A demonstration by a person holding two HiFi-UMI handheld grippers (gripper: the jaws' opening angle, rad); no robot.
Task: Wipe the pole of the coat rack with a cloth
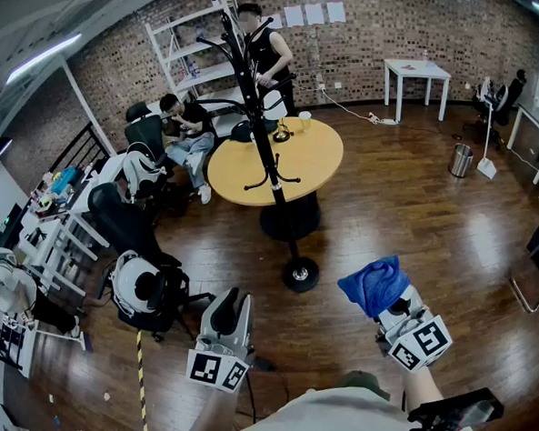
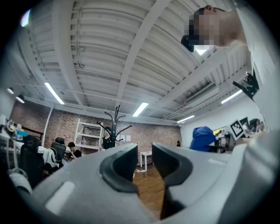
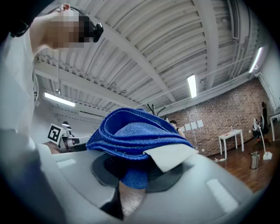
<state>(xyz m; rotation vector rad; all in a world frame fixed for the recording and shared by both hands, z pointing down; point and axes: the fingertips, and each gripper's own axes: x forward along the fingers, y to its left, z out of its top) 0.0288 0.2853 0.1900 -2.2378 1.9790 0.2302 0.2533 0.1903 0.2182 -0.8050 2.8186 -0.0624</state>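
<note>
A black coat rack (image 1: 266, 146) stands on the wood floor in front of a round yellow table (image 1: 318, 158), its round base (image 1: 300, 274) nearest me. Far off in the left gripper view the coat rack (image 2: 114, 127) shows its hooks. My right gripper (image 1: 393, 304) is shut on a folded blue cloth (image 1: 375, 284), held low at the right and apart from the pole. The cloth (image 3: 133, 139) with its white tag bulges over the jaws in the right gripper view. My left gripper (image 1: 226, 311) is at the lower middle, open a narrow gap, holding nothing.
Office chairs (image 1: 142, 289) and desks stand at the left, with a seated person (image 1: 191, 132) and a standing person (image 1: 268, 60) behind the table. A white table (image 1: 416, 75), a metal bin (image 1: 460, 161) and white shelving (image 1: 193, 46) line the brick wall.
</note>
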